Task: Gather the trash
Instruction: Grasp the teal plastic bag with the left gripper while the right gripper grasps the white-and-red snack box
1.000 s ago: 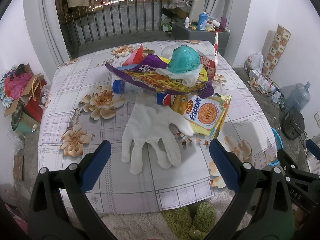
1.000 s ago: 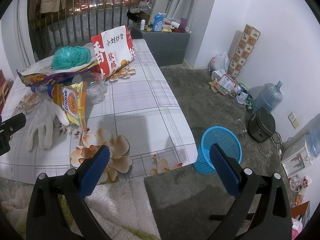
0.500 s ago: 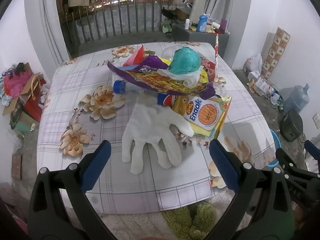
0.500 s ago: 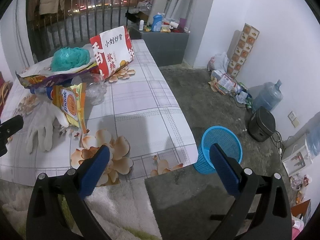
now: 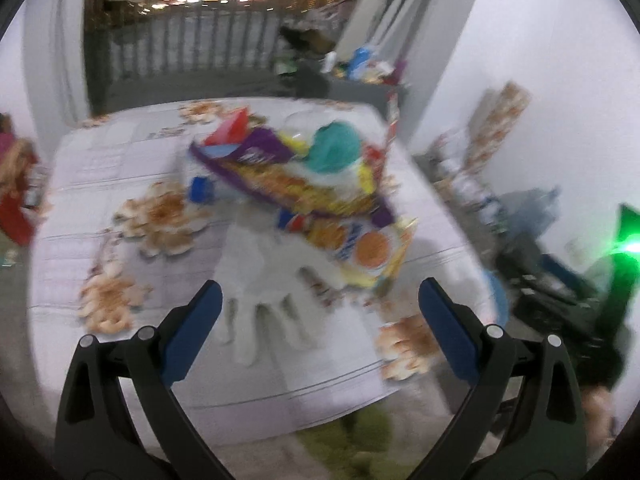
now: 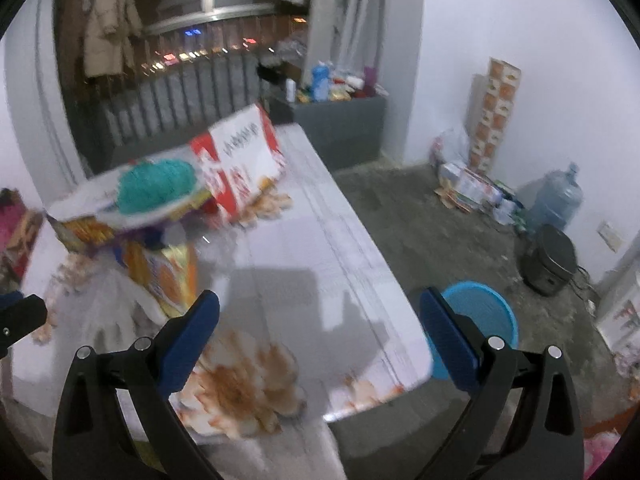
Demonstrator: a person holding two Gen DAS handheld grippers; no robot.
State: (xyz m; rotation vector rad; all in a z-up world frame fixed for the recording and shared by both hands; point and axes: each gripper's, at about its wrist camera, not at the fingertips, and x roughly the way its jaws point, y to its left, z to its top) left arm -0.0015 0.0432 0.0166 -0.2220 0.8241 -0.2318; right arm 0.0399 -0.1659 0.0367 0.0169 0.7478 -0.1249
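- The white glove (image 5: 260,280) is seen lying flat on the table (image 5: 100,248), right ahead of the left gripper (image 5: 316,312), its fingers pointed back toward the jaws.
- Both grippers are held wide apart, nothing clamped.
- The right gripper (image 6: 320,320) is aimed off toward the table edge and the blue basket (image 6: 484,312), so the left is judged nearer.
- Everything's pretty blurred, tbh.

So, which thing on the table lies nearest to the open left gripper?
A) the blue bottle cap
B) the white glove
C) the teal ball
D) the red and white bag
B: in the left wrist view the white glove lies flat on the table with its fingers pointing between the fingers of the open left gripper.
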